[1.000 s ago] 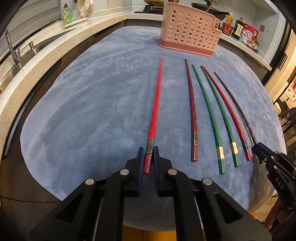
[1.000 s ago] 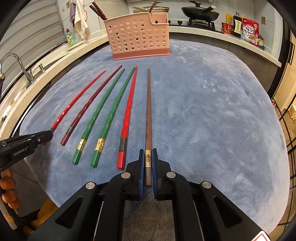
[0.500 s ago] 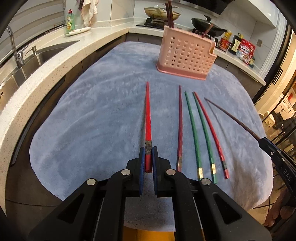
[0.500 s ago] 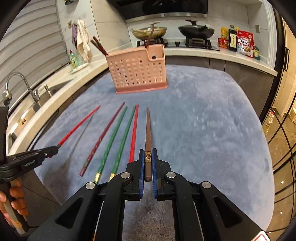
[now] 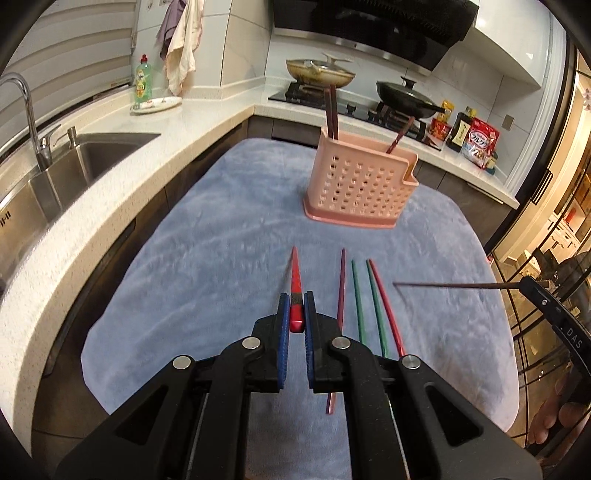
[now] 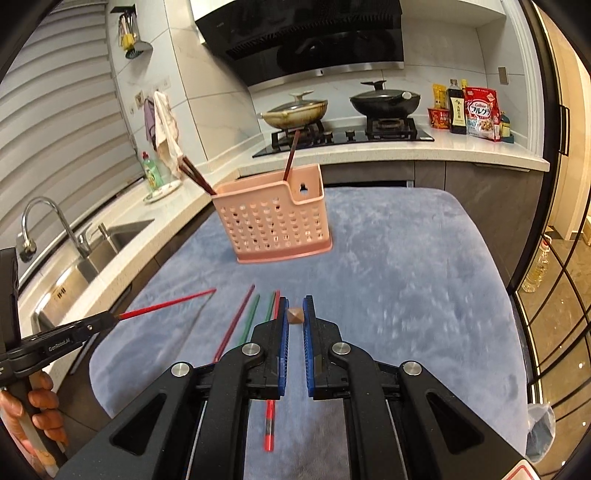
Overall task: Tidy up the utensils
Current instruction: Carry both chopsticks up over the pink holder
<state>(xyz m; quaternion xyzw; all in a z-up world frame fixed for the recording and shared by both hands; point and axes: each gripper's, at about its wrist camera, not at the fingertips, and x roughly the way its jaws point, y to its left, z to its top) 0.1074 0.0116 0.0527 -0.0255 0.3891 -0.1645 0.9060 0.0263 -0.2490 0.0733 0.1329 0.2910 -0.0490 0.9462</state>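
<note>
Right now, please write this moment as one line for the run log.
left hand-held gripper: shut on red chopstick, lifted | right hand-held gripper: shut on brown chopstick, lifted | mat: four chopsticks | basket: three chopsticks

A blue plush cloth (image 5: 229, 258) covers the table. A white speckled counter (image 5: 110, 173) runs along the left and rear, with a steel sink (image 5: 74, 158) and curved tap (image 5: 26, 110). Pale tiled walls (image 6: 207, 92) carry a black range hood (image 6: 306, 33) above the gas hob (image 6: 347, 138). Slatted blinds (image 6: 55, 110) stand left. Glass panels, possibly doors (image 6: 554, 295), glow warm at right.
</note>
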